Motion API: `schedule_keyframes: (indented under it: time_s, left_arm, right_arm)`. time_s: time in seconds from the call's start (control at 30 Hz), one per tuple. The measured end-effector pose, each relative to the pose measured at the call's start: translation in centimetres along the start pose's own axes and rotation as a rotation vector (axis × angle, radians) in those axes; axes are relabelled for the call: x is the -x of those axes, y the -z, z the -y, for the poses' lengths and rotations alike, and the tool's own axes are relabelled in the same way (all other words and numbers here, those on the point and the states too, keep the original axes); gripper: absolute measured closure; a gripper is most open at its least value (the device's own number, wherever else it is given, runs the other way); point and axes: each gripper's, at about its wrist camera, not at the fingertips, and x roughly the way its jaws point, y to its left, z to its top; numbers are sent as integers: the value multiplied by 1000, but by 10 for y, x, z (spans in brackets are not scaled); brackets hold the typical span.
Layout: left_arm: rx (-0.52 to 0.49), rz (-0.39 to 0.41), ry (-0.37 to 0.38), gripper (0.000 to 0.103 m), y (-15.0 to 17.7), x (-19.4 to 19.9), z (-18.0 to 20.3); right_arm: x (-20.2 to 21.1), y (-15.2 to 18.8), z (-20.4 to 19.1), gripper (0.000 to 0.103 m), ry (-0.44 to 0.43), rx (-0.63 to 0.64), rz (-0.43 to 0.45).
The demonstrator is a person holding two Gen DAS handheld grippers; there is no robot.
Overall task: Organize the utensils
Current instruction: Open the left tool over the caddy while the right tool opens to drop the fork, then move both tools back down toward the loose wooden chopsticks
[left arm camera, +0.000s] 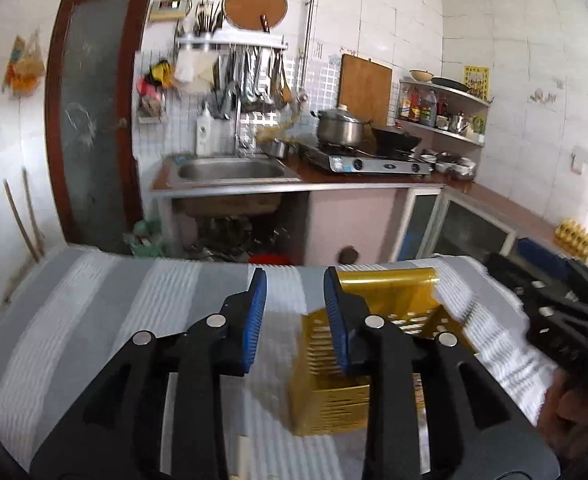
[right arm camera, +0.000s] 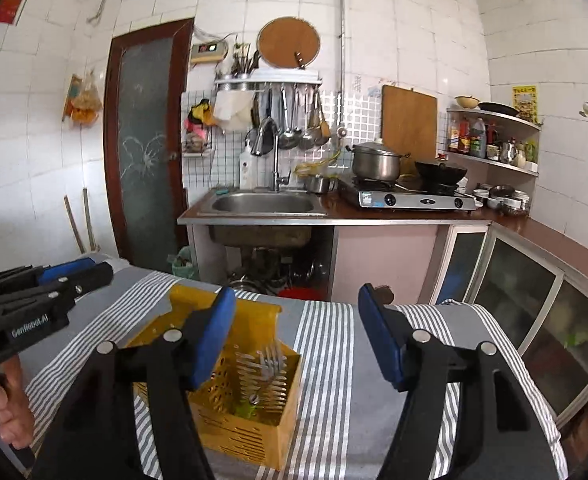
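My left hand-held gripper point(left arm camera: 295, 314) is spread a little over bare striped cloth point(right arm camera: 330, 360); the slotted yellow plastic caddy point(right arm camera: 250, 408) stands mid-table, apparently holding forks point(right arm camera: 272, 360); my right hand-held gripper point(right arm camera: 294, 338) gapes wide, empty.

Left gripper point(right arm camera: 70, 276) body: "GenRobot.AI", white letters on black.
Yellow poster point(right arm camera: 525, 103) on the wall by the shelf: print too small to read.
Red paper point(right arm camera: 12, 0) top left: unreadable.
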Motion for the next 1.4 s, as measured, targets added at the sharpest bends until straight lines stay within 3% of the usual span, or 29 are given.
schedule_keyframes:
  time_s: [0.43,0.67,0.8,0.9,1.03,1.2,1.4]
  left_arm:
    - [7,-2,-20,74,-9,9,-4]
    - [-4,18,-28,74,-21,33,-1]
    - [-18,-10,-37,74,-19,49,-5]
    - [-44,-55,-48,74,-5,60,-14]
    - [-9,-98,-78,74,24,77,-40]
    - [33,-159,-83,74,62,84,-67]
    - [24,-279,-52,74,122,81,-63]
  right_arm:
    - [18,-16,4,39,35,25,30]
    - [35,-25,0,41,45,35,22]
    - [56,-30,5,41,50,33,4]
    - [75,-26,13,41,51,20,-15]
    - [92,-4,24,41,87,16,-55]
    - [103,43,29,46,106,20,-150]
    - [113,95,41,51,123,-33,-245]
